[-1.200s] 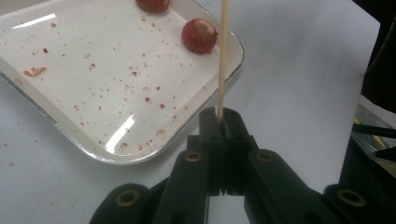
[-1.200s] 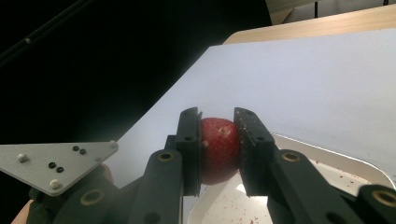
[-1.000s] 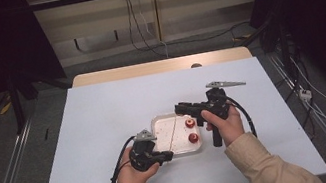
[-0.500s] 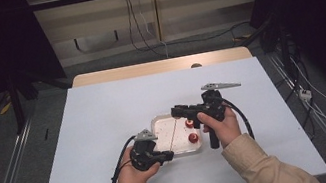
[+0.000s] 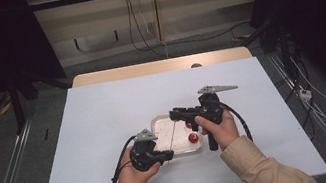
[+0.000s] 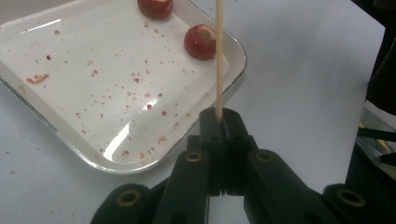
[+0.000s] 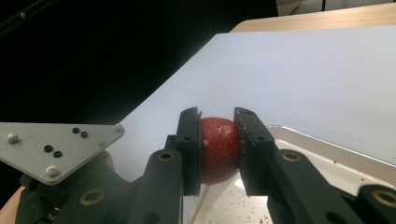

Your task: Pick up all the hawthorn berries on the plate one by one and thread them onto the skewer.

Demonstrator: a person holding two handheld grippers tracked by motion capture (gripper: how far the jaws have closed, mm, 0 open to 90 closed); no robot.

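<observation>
A thin wooden skewer (image 6: 218,56) is clamped in my shut left gripper (image 6: 223,119) and points out over a white tray (image 6: 56,126). In the high view the left gripper (image 5: 168,156) sits at the tray's near edge, and the skewer (image 5: 173,138) slants up toward the right gripper (image 5: 173,115). My right gripper (image 7: 218,135) is shut on a round red fruit (image 7: 218,149) held above the tray's far left part. The skewer (image 7: 201,205) shows just beneath this fruit. I cannot tell whether they touch. Two more red fruits (image 6: 200,42) (image 6: 155,5) lie in the tray.
The tray (image 5: 157,125) is speckled with red crumbs and rests on a white table (image 5: 103,112) with open surface all around it. Cables trail from both grippers toward the person. The left gripper's grey plate (image 7: 56,144) shows close by in the right gripper view.
The right gripper with the fruit has shifted slightly left and down, toward the skewer's tip. The left gripper has stayed where it was.
</observation>
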